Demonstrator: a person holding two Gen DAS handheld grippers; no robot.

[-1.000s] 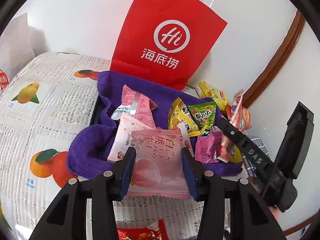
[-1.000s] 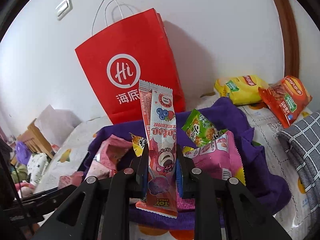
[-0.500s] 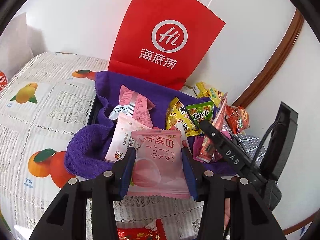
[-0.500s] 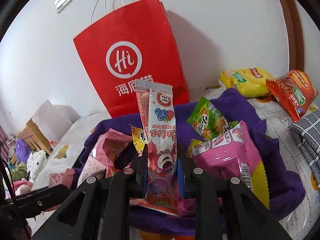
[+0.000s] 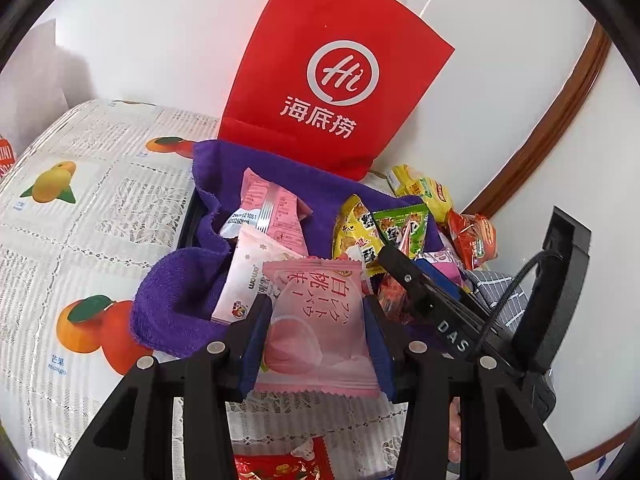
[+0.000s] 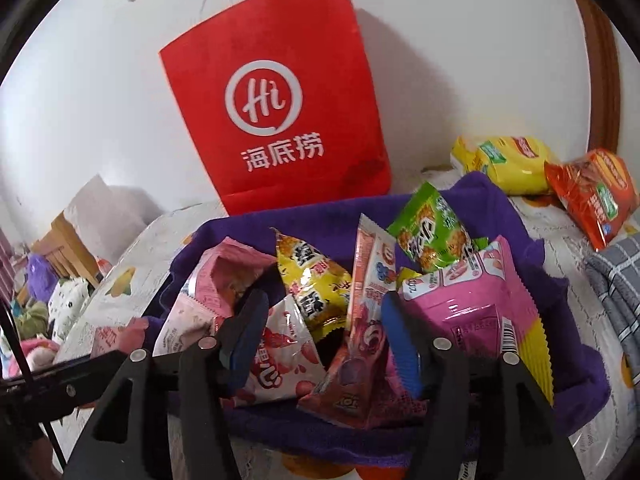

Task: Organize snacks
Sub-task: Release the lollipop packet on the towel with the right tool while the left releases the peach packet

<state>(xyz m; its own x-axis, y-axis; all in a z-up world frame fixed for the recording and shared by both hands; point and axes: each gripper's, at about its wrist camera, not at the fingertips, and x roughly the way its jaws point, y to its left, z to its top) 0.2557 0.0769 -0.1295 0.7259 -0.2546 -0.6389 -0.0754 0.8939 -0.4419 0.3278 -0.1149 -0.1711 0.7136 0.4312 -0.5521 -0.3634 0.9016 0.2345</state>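
Right tongs [image 6: 320,336] just opened; long strawberry stick [image 6: 360,344] lies loose between them in purple-lined basket [image 6: 520,216]. Back out straight, don't snag it. Left tongs [image 5: 316,332] clamped on peach packet [image 5: 320,320].

bright, even indoor light in both views. red paper bag [image 6: 276,108] casts soft shadow to its right on white wall [image 6: 460,60]. glare on glossy pink packet [image 6: 460,304]. strong fisheye bending, black vignette at corners. right wrist view slightly softer.

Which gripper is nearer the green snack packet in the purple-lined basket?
Right. The right gripper, jaws just opened around a pink stick packet, sits just below the green packet; the left gripper holds a peach packet farther back.
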